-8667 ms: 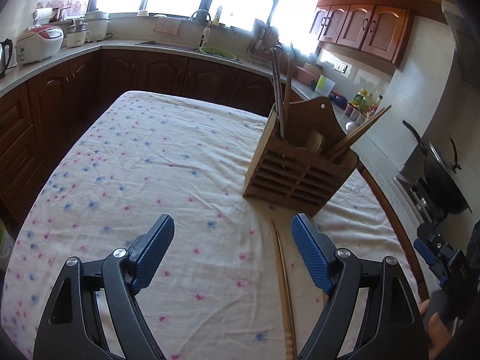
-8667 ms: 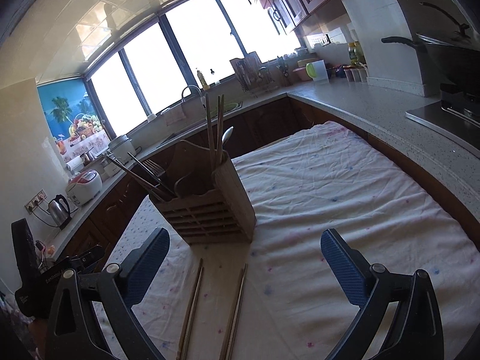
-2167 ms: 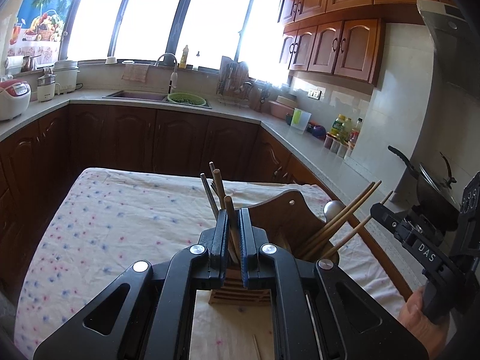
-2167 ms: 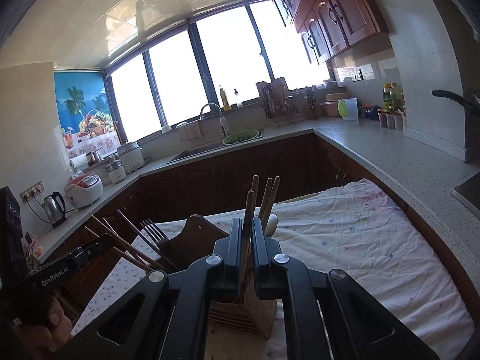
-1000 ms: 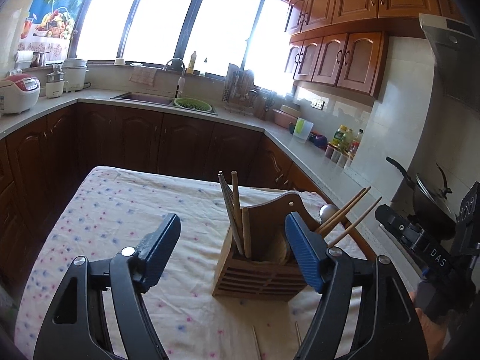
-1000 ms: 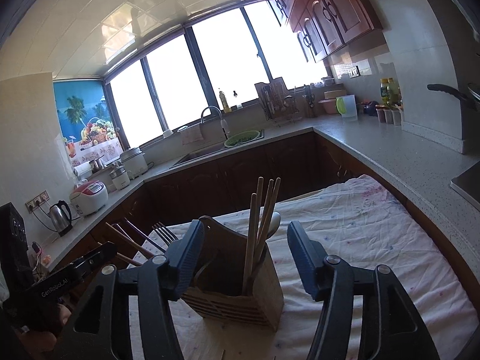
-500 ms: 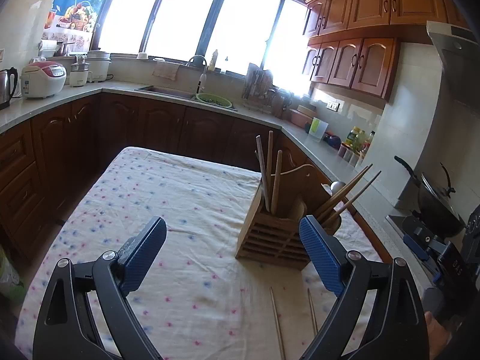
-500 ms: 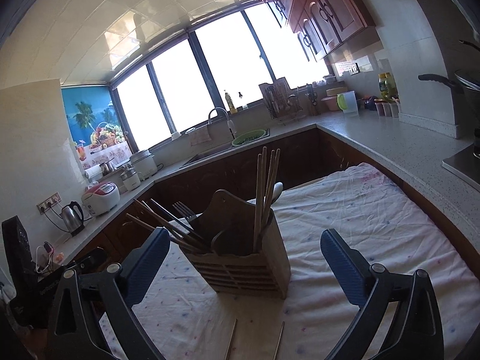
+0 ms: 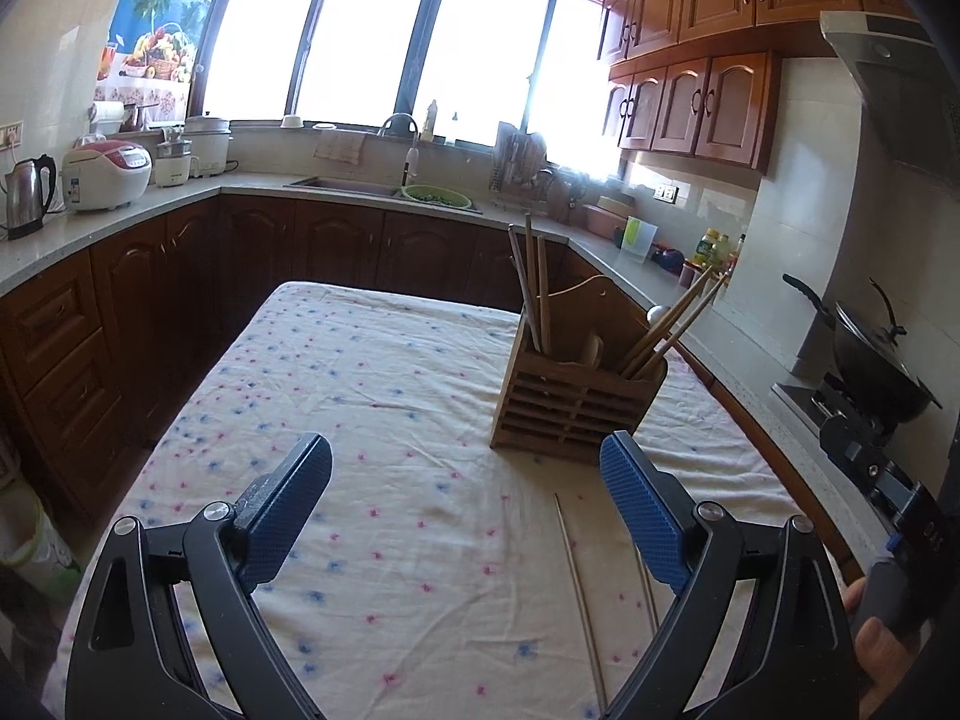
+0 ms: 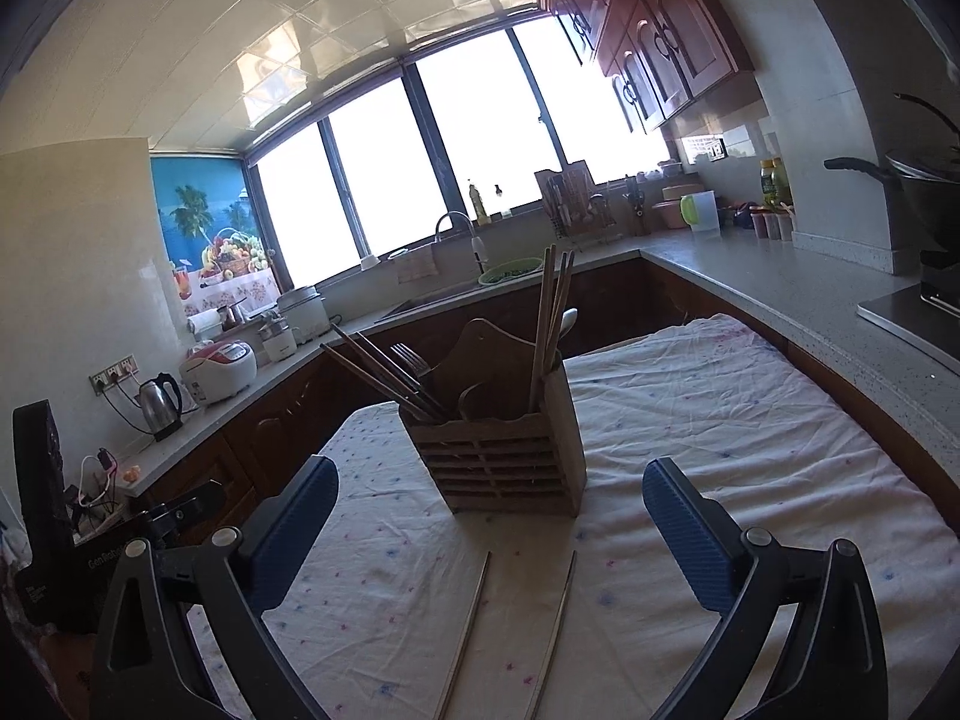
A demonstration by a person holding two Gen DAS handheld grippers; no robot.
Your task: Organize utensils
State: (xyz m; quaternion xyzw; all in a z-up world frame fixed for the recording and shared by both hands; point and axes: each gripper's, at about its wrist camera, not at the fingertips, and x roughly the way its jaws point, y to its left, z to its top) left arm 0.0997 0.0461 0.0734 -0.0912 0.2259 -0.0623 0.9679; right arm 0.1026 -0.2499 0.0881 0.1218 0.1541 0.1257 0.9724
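A slatted wooden utensil holder (image 9: 576, 399) stands on the floral tablecloth (image 9: 372, 384). It holds several wooden chopsticks, upright on one side (image 9: 531, 288) and leaning on the other (image 9: 672, 321), plus a spoon; a fork (image 10: 411, 357) shows in the right wrist view, where the holder (image 10: 504, 459) is centred. Two loose chopsticks lie on the cloth in front of the holder (image 9: 579, 582) (image 10: 465, 630) (image 10: 555, 624). My left gripper (image 9: 465, 510) is open and empty, above the cloth, short of the holder. My right gripper (image 10: 489, 528) is open and empty, facing the holder.
Dark wood counters wrap the room, with a sink (image 9: 342, 183), rice cooker (image 9: 108, 174) and kettle (image 9: 24, 195). A wok (image 9: 870, 360) sits on the stove at the right. The table's right edge (image 9: 774, 450) runs close to the counter.
Both grippers were shut on chopsticks over the holder, then opened and left them in it. Both have since drawn back and lowered toward the cloth, so the loose chopsticks show.
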